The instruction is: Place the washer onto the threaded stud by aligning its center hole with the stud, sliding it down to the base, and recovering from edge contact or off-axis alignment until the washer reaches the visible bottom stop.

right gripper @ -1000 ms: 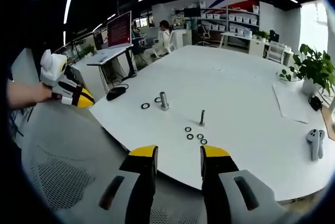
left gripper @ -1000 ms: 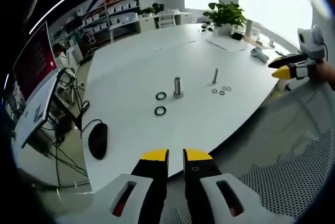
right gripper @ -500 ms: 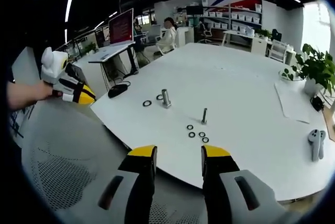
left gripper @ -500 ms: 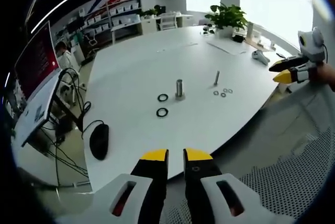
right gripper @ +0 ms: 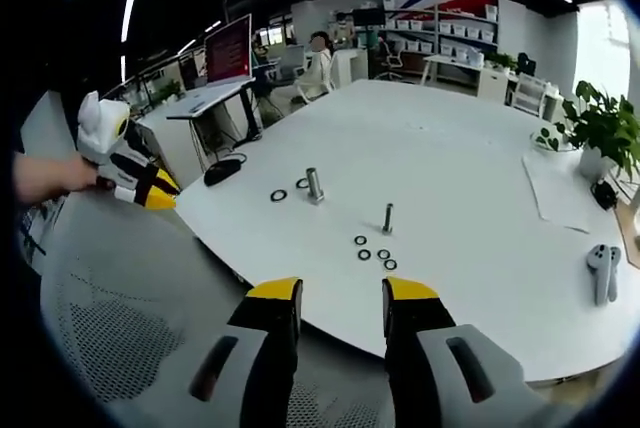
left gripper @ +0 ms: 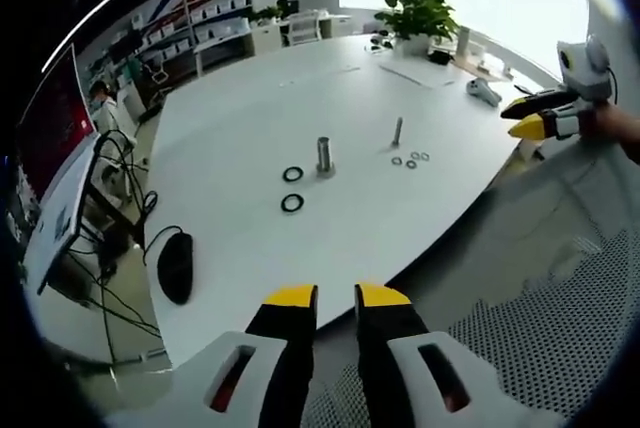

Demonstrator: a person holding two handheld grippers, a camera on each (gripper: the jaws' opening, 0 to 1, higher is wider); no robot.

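On the white table (left gripper: 250, 108) stand a thick metal stud (left gripper: 323, 153) and a thin threaded stud (left gripper: 398, 131). Two black washers (left gripper: 292, 174) lie left of the thick stud, and several small washers (left gripper: 410, 159) lie by the thin one. In the right gripper view I see the thick stud (right gripper: 314, 185), the thin stud (right gripper: 388, 218) and the small washers (right gripper: 372, 253). My left gripper (left gripper: 335, 298) hangs off the table's near edge, jaws almost together and empty. My right gripper (right gripper: 335, 293) is open and empty, short of the table edge. Each gripper appears in the other's view, held by a hand.
A black mouse (left gripper: 175, 266) and cables lie at the table's left end, beside a red monitor (left gripper: 45, 118). A white controller (right gripper: 603, 273), papers (right gripper: 560, 193) and a potted plant (right gripper: 590, 128) sit on the far side. Mesh chair backs (left gripper: 540, 348) stand below both grippers. A person (right gripper: 318, 63) sits in the background.
The left gripper's view has shifted a little, so the table things sit slightly higher and further left. Nothing on the table has moved, and both jaws stand as before.
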